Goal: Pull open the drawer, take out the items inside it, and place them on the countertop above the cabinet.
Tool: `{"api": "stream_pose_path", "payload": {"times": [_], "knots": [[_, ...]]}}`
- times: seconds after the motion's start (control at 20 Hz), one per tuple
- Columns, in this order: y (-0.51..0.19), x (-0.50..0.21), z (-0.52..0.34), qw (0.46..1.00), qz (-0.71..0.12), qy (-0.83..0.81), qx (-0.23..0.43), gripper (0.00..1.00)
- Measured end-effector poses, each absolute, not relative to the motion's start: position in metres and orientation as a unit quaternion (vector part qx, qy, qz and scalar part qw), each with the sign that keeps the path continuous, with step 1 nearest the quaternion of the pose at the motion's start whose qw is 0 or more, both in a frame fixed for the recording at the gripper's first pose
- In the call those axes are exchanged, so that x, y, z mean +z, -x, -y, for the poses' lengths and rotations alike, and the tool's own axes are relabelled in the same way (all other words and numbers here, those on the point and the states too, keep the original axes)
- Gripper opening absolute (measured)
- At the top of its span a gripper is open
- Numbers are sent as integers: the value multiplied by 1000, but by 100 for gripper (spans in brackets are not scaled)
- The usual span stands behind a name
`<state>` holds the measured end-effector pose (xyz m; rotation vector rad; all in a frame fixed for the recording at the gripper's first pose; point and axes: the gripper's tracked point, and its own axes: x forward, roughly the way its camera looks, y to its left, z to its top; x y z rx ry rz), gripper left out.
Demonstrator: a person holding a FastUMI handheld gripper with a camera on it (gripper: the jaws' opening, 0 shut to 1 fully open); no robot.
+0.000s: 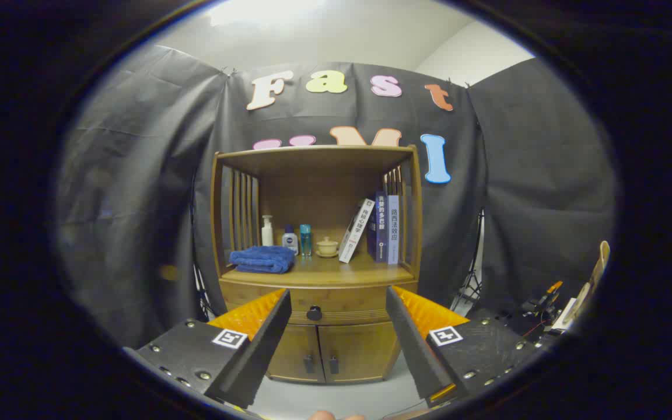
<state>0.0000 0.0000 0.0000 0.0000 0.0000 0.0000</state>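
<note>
- The gripper has two wedge-shaped fingers standing well apart, nothing between them.
- Each finger tapers to a narrow tip, with a ridged, saw-toothed face on its upper side.
- Behind each finger sits a dark, flat block studded with shiny round screws.
- Each block carries a small white square tag with a black pattern, next to the ridged face.

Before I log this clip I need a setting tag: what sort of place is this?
Likely a staged recording booth, not a real home: black cloth wall, a lone wooden cabinet with its drawer closed, and tripod legs beside it. The gripper fingers are open.
</note>
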Motion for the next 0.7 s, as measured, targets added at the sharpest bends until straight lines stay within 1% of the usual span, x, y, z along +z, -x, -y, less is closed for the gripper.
{"api": "stream_pose_path", "payload": {"times": [0.5,0.7], "knots": [[-48,-18,-16,1000,-7,1,-1,98],[-73,-23,-19,1000,2,15,-16,97]]}}
